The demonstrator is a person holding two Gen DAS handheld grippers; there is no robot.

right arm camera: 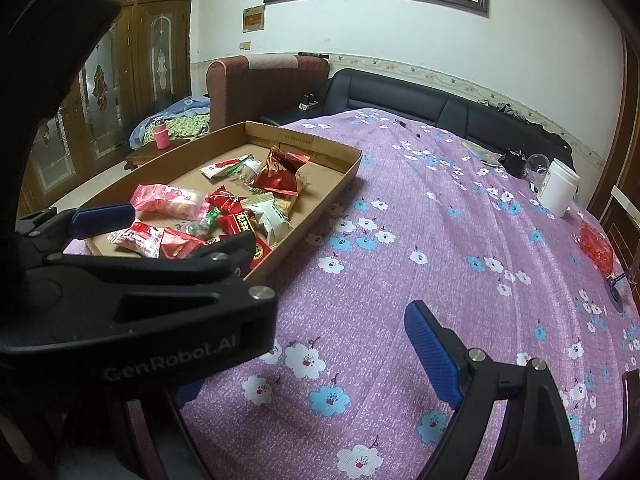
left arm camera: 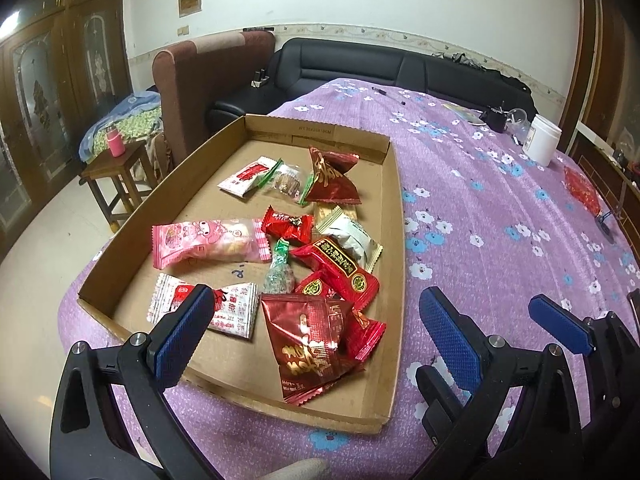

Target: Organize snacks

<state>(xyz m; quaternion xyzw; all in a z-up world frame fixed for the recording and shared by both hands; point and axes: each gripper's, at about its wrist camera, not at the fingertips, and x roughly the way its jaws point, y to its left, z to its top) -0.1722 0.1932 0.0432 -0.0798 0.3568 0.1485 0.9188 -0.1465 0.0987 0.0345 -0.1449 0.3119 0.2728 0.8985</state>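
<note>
Hovering near: left gripper [left arm camera: 316,332], fingers spread wide, empty, above tray's near edge
Right gripper [right arm camera: 316,364]: spread, empty, over cloth [right arm camera: 420,248] beside tray
Tray [left arm camera: 394,216]: cardboard, on cloth
Snacks [left arm camera: 316,264]: wrapped packets heaped inside tray
Far right: white jar [left arm camera: 542,140], upright

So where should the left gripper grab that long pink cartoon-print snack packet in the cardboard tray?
Take the long pink cartoon-print snack packet across its narrow middle, coming straight down from above. It lies flat in the cardboard tray with bare cardboard along both long edges, so the open left gripper can likely straddle it without catching the red wrappers at its right end.
</note>
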